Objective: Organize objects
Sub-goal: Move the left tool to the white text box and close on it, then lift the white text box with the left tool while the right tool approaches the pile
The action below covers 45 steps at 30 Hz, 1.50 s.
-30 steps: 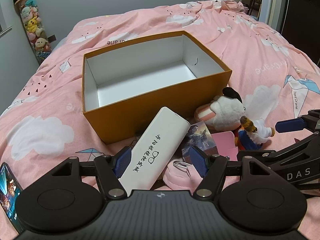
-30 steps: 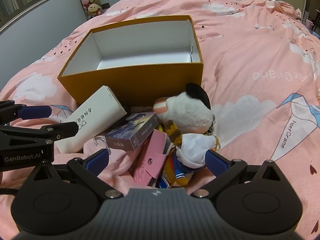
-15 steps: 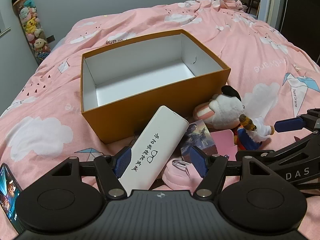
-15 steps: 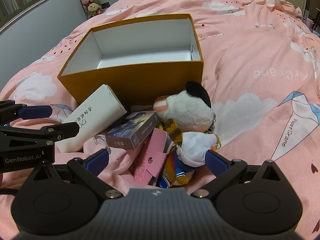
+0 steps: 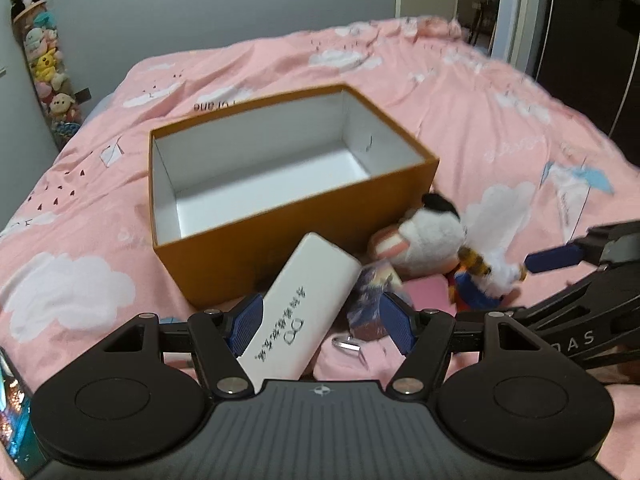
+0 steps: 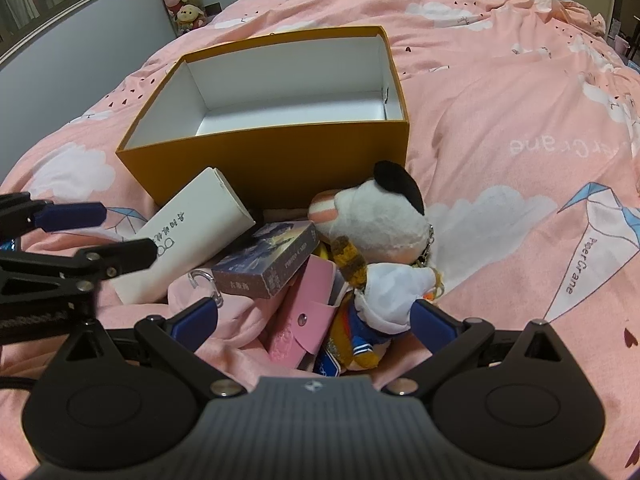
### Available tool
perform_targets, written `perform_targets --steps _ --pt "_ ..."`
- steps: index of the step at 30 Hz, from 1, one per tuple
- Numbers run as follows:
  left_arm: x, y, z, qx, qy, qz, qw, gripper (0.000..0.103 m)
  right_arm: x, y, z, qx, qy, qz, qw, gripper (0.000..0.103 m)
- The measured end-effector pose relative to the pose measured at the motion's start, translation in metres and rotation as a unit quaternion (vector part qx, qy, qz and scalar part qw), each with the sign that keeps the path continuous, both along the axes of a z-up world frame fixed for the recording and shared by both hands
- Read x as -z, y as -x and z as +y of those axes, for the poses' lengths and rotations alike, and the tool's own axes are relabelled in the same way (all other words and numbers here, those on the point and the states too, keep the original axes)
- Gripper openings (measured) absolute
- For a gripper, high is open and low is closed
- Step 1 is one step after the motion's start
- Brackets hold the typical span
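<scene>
An open, empty orange box [image 5: 288, 236] [image 6: 280, 152] sits on the pink bed. In front of it lies a pile: a white glasses case [image 5: 304, 312] [image 6: 192, 232], a purple card box [image 6: 268, 264], a pink wallet [image 6: 304, 320], a plush duck [image 6: 380, 248] [image 5: 436, 236] and a metal ring [image 5: 348, 345]. My left gripper [image 5: 322, 326] is open, its jaws either side of the white case's near end. My right gripper [image 6: 314, 322] is open, low over the wallet and the plush's body.
Pink cloud-print bedding [image 6: 520, 160] spreads all round the box. Plush toys [image 5: 44, 64] hang on the far left wall. A phone screen [image 5: 12, 412] shows at the left edge. A dark wardrobe [image 5: 592, 40] stands at the right.
The left wrist view has tilted up and pulled back a little, so the box sits lower in frame. The right gripper has barely moved. Both stay open.
</scene>
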<state>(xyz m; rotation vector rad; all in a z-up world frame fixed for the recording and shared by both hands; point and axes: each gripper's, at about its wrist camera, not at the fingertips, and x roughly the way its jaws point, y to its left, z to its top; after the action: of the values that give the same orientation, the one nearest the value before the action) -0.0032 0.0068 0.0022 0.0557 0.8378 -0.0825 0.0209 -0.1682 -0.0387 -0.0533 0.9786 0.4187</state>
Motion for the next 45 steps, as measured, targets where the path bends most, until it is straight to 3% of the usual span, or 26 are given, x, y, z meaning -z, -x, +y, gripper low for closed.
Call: perform_targets --steps 3,9,12,16,23,31,39,45 --pt "-0.001 -0.003 0.01 -0.013 -0.004 -0.005 0.9999 0.086 -0.003 -0.002 0.0 -0.007 -0.002 -0.004 1.0 0.102" --pt "0.009 -0.013 0.004 0.052 -0.093 0.001 0.9943 0.088 -0.012 -0.015 0.005 -0.017 0.005 -0.022 1.0 0.102" --pt "0.023 -0.019 -0.001 0.086 -0.111 0.008 0.9901 0.088 -0.012 -0.025 0.011 -0.03 0.008 -0.024 0.999 0.102" --pt "0.042 -0.032 0.001 0.089 -0.088 0.037 0.9915 0.088 -0.009 -0.036 0.018 -0.037 0.009 -0.023 0.999 0.102" --pt "0.066 -0.047 -0.001 0.086 -0.094 0.067 0.9896 0.088 -0.002 -0.051 0.019 -0.028 0.005 -0.01 1.0 0.102" --pt "0.076 -0.049 -0.004 0.074 -0.111 0.071 0.9885 0.082 0.006 -0.064 0.023 -0.031 0.001 0.0 1.0 0.102" --pt "0.074 -0.045 0.004 0.062 -0.082 0.066 0.9926 0.077 0.009 -0.068 0.029 -0.035 0.001 0.001 0.999 0.102" --pt "0.061 -0.039 0.025 0.022 -0.03 0.058 0.9976 0.076 0.009 -0.066 0.03 -0.036 0.003 -0.002 0.999 0.102"
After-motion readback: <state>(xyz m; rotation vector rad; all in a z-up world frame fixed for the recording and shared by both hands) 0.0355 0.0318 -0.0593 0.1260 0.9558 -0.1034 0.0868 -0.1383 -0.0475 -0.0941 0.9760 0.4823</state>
